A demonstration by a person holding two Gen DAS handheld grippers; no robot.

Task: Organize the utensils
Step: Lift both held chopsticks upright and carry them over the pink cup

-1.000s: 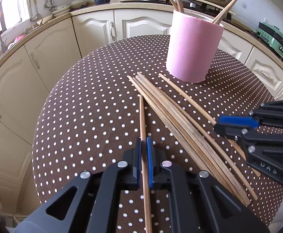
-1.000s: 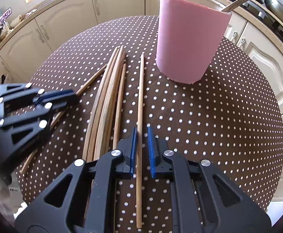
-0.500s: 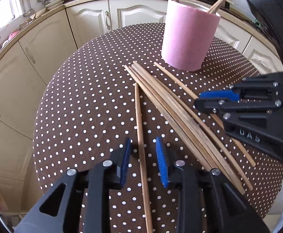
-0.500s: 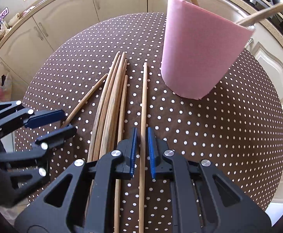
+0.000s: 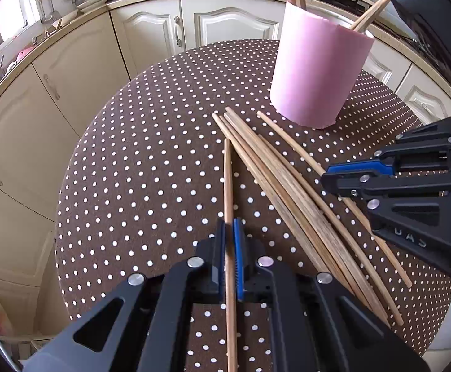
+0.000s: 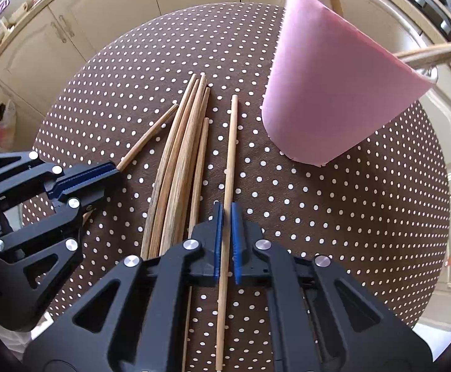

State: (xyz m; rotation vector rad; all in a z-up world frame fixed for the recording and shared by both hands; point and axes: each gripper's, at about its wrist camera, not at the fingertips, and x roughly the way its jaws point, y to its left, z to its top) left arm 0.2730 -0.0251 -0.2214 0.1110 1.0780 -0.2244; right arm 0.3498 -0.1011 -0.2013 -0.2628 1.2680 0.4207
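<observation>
On the round table under a brown woven cloth with white polka dots [image 5: 151, 161], a loose fan of slim wooden chopsticks [image 5: 290, 198] lies near the middle, tapered tips aimed at a smooth pink cylindrical holder [image 5: 318, 71] toward the far edge, where more sticks stand inside. The left gripper [image 5: 229, 259], matte black with ribbed blue pads, is pressed together on one pale round chopstick [image 5: 228, 179] lying just apart from the fan on its left. The right gripper [image 6: 224, 241] pinches another straight pale chopstick [image 6: 230, 155] between the fan and the holder
</observation>
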